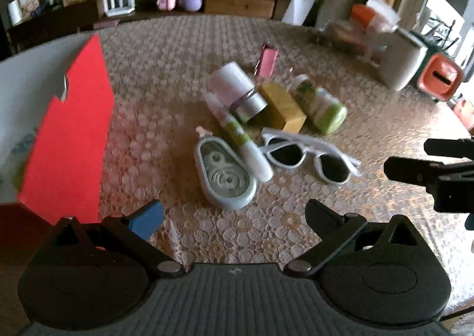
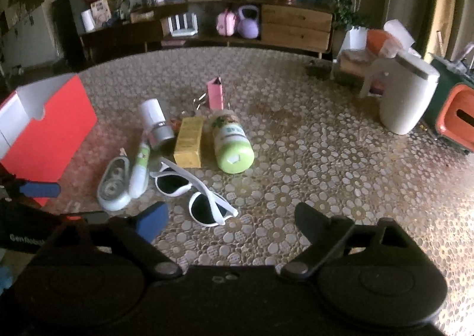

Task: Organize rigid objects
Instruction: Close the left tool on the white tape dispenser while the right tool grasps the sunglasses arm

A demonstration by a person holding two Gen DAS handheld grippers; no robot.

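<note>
A cluster of small objects lies mid-table: white sunglasses, a grey-green correction tape dispenser, a white-green tube, a white and silver cylinder, a yellow box, a green bottle and a pink clip. An open red box stands at the left. My left gripper is open and empty, just before the tape dispenser. My right gripper is open and empty, near the sunglasses.
A white bin and an orange-green container stand at the table's right. A dark shelf unit with a wooden drawer chest lies beyond the far edge. The lace-patterned tablecloth spreads bare to the right.
</note>
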